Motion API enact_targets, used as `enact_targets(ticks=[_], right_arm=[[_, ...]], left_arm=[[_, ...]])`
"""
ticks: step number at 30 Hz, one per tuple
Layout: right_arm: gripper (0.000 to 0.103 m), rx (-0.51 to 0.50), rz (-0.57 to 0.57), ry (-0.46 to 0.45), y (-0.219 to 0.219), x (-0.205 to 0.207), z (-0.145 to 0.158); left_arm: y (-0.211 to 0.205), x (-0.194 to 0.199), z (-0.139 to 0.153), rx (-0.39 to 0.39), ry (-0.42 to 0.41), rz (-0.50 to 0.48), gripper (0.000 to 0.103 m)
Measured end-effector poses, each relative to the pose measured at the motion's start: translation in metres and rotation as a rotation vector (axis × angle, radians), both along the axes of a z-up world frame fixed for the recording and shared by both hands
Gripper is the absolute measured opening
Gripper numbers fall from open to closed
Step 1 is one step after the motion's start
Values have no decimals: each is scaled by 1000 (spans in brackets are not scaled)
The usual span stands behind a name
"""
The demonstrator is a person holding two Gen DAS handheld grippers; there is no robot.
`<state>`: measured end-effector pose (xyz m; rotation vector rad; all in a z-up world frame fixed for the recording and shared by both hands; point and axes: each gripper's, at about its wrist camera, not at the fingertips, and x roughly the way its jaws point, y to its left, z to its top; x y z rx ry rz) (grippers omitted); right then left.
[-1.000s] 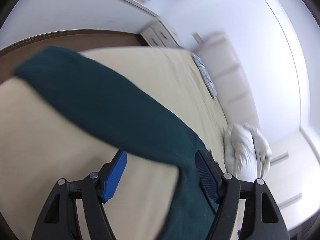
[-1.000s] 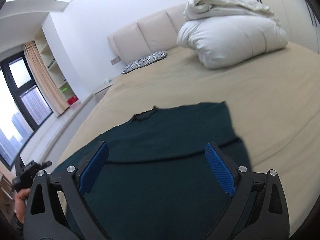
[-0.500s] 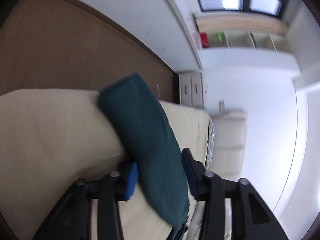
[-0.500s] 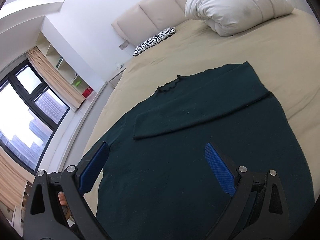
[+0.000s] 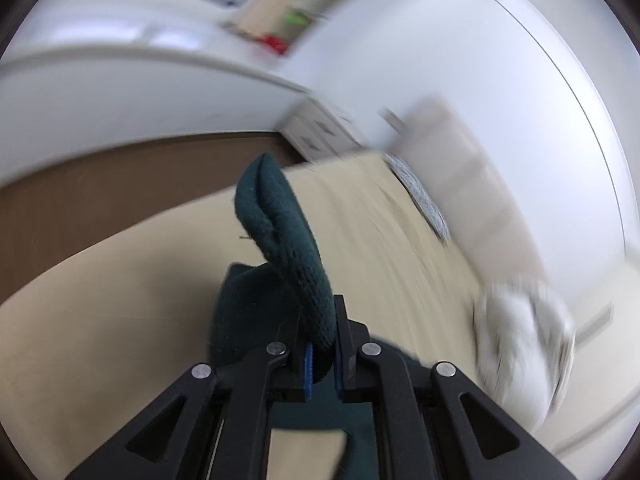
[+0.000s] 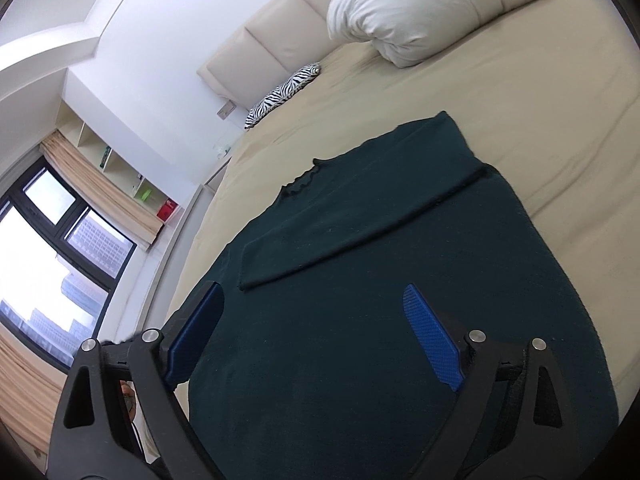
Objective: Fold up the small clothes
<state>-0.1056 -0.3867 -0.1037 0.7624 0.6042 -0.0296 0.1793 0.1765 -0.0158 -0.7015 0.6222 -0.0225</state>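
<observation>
A dark green sweater [image 6: 392, 320] is being spread flat on the beige bed [image 6: 520, 92]. Its sleeve [image 5: 288, 240] is being clamped by the left gripper [image 5: 322, 354], while the right gripper [image 6: 316, 336] is being held wide apart above the near part.

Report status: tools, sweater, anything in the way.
Left tool shut on sweater sleeve, lifted off bed. Right tool open over dark green sweater, not gripping. One sleeve already folded across the chest. Nothing in the way.
</observation>
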Motion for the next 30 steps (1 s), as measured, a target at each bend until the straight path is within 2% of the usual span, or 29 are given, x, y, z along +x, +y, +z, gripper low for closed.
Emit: enact_targets(ticks=[3, 4, 7, 9, 11, 13, 15, 16, 17, 19, 21, 24, 25, 26, 28, 29, 30], right_arm=[[90, 9, -20, -3, -10, -8, -5], [90, 11, -28, -4, -15, -11, -7], [90, 31, -58, -5, -27, -21, -14], [90, 44, -75, 3, -37, -26, -20], [90, 56, -85, 21, -46, -29, -27], [90, 61, -84, 47, -54, -29, -34], [89, 68, -85, 70, -61, -27, -42], [90, 78, -79, 84, -64, -25, -47], [90, 88, -70, 92, -65, -21, -51], [90, 110, -33, 103, -65, -9, -57], [87, 135, 26, 107, -58, 11, -59], [79, 175, 144, 113, -39, 51, -59], [73, 177, 175, 131, -31, 66, -60], [68, 176, 197, 154, -23, 81, -61], [68, 169, 265, 208, -6, 111, -67], [59, 154, 274, 239, 1, 122, -71], [58, 133, 278, 280, 8, 135, -76]], left_arm=[[-108, 10, 24, 251, -37, -236, 9], [-158, 8, 25, 358, -46, -338, 9], [-253, -10, 7, 532, -67, -511, 9], [-297, -25, -15, 589, -55, -599, 11], [-331, -31, -47, 627, -12, -685, 19], [-351, -38, -70, 678, 40, -720, 37], [-348, -42, -86, 681, 77, -735, 45], [-345, -45, -85, 666, 74, -738, 49], [-340, -47, -81, 641, 75, -742, 54], [-324, -51, -70, 613, 67, -730, 73], [-298, -69, -60, 590, 39, -702, 80], [-266, -87, -57, 503, 46, -665, 80], [-256, -95, -61, 480, 51, -647, 80], [-243, -95, -63, 456, 61, -623, 80], [-217, -94, -66, 399, 86, -579, 80], [-207, -93, -67, 376, 90, -562, 80], [-198, -94, -68, 362, 92, -547, 80]])
